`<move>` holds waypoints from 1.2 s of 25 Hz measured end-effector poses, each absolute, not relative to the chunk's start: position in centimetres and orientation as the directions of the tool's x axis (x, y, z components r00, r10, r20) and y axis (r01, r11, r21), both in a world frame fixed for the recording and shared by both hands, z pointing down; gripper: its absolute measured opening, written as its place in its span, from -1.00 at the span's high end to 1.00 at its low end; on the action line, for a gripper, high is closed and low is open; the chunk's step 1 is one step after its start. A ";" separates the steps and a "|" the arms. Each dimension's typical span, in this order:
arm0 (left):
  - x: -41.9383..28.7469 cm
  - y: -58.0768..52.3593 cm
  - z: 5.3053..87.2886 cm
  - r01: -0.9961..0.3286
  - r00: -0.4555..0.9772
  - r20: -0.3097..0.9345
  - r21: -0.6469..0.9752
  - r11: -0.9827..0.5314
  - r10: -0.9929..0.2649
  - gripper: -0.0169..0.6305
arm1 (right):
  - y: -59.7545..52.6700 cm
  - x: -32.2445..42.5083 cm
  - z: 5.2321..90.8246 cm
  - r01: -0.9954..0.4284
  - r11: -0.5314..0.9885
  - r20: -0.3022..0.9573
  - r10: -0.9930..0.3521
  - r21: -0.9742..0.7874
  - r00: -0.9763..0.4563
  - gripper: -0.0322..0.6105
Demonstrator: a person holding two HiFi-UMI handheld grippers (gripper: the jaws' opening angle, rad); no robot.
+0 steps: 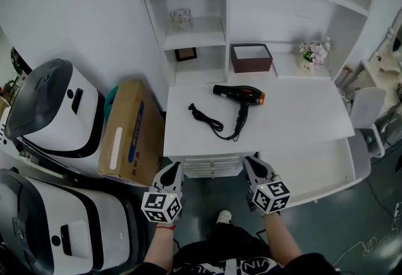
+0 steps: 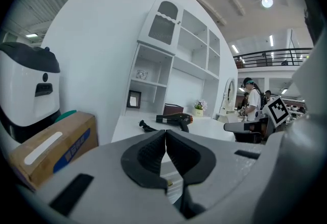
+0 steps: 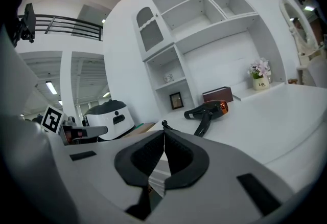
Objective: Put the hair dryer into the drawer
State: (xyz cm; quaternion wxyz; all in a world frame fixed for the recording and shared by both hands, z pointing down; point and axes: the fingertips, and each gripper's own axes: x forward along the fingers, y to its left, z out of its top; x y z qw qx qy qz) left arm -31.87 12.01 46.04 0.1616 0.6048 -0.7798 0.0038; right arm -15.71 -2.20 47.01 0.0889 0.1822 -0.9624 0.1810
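A black hair dryer (image 1: 242, 94) with an orange ring lies on the white desk (image 1: 301, 110), its black cord (image 1: 207, 119) trailing toward the front edge. White drawer fronts (image 1: 210, 167) sit shut under the desk's front edge. My left gripper (image 1: 173, 171) and right gripper (image 1: 250, 163) hover side by side just in front of the drawers, both shut and empty. The left gripper view shows the hair dryer (image 2: 174, 119) beyond the shut left gripper (image 2: 166, 133). In the right gripper view the hair dryer (image 3: 209, 110) lies past the shut right gripper (image 3: 164, 135).
A cardboard box (image 1: 129, 132) and two white machines (image 1: 56, 107) stand left of the desk. A brown box (image 1: 251, 58), a flower pot (image 1: 312, 54) and a picture frame (image 1: 186, 54) sit at the back. A chair (image 1: 367, 110) is at the right. People (image 2: 253, 103) stand far off.
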 end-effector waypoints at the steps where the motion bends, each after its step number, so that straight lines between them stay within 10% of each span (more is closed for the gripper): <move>1: -32.1 11.1 46.1 -0.946 -0.212 0.258 0.189 0.264 -0.943 0.92 | -3.0 -16.0 47.2 -0.386 0.866 0.242 -0.320 -0.318 -0.916 0.89; 30: -38.5 -7.7 50.7 -0.989 0.141 0.413 0.106 -0.107 -0.900 0.92 | -18.7 -24.5 52.1 -0.628 0.698 0.457 -0.460 -0.344 -0.761 0.87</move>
